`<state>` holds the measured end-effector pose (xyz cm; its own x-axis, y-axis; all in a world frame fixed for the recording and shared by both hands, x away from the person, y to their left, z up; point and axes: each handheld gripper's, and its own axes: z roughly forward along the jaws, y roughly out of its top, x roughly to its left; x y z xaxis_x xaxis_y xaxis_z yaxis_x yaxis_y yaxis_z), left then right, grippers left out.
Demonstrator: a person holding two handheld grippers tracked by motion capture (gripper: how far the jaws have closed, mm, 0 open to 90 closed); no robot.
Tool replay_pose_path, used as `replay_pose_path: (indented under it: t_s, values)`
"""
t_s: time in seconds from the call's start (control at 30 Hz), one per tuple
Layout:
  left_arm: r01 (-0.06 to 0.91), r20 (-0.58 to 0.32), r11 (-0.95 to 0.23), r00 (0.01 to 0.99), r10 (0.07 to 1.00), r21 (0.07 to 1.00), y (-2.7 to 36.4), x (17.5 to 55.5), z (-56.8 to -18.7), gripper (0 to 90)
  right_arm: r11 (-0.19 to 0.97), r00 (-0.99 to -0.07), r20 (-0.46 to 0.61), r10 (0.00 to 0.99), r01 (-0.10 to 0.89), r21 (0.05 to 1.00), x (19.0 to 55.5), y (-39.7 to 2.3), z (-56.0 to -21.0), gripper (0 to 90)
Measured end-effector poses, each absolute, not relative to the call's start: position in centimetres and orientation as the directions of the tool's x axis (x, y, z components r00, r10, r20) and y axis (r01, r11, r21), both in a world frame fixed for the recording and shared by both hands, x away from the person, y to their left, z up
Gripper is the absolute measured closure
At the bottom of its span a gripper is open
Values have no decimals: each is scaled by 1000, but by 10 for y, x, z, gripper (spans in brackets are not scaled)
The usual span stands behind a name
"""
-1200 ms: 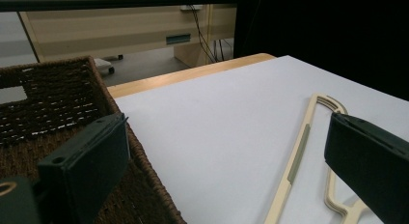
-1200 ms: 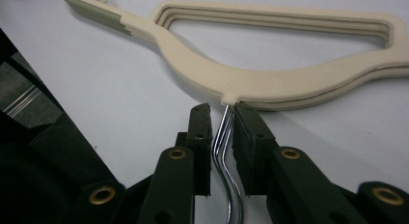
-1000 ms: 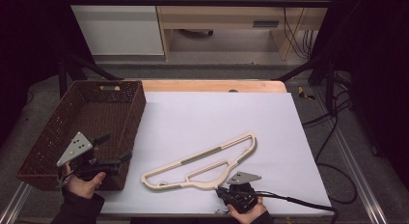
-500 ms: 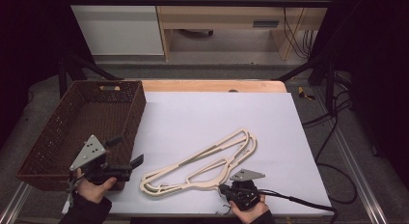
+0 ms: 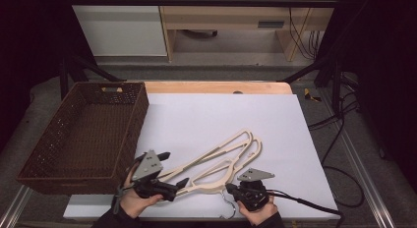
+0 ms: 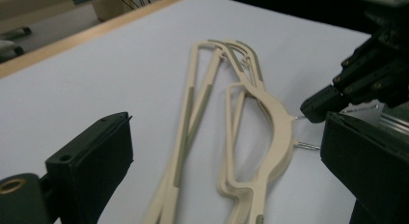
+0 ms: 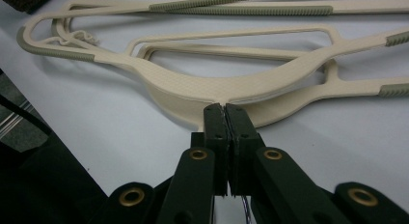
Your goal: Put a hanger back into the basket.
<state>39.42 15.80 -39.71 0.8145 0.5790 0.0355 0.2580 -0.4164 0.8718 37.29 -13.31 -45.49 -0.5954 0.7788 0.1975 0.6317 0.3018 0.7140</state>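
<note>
Two cream plastic hangers (image 5: pixel 216 161) lie stacked and slightly fanned on the white table top (image 5: pixel 206 115). My right gripper (image 5: pixel 229 187) is at the near edge, shut on a thin metal hook at the hangers' neck (image 7: pixel 217 91); in the right gripper view its jaws (image 7: pixel 225 113) are pressed together against the neck. My left gripper (image 5: pixel 171 168) is open over the hangers' left ends. In the left gripper view (image 6: pixel 226 127) the hanger arms (image 6: pixel 193 113) run between its jaws without touching the pads. The right gripper (image 6: pixel 357 74) shows there at the hook.
A dark brown wicker basket (image 5: pixel 83 134), empty, stands along the left side of the table, close beside my left hand. A black cable (image 5: pixel 305 202) trails right from the right gripper. Wooden table edge (image 5: pixel 211 87) lies at the back.
My left gripper moved right from beside the basket to the hangers' left ends. The hangers have turned and fanned apart into two. The right gripper stayed at the neck.
</note>
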Motion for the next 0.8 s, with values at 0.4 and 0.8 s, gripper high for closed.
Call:
replay_pose_path:
  t_s: [0.4, 0.8]
  values:
    - [256, 47, -637, 907, 419, 727, 85, 410, -439, 287, 304, -614, 183, 768, 600, 740, 376, -139, -445, 890]
    - [238, 60, -723, 931, 361, 648, 67, 418, -450, 564, 305, -626, 188, 757, 592, 746, 378, -142, -438, 890]
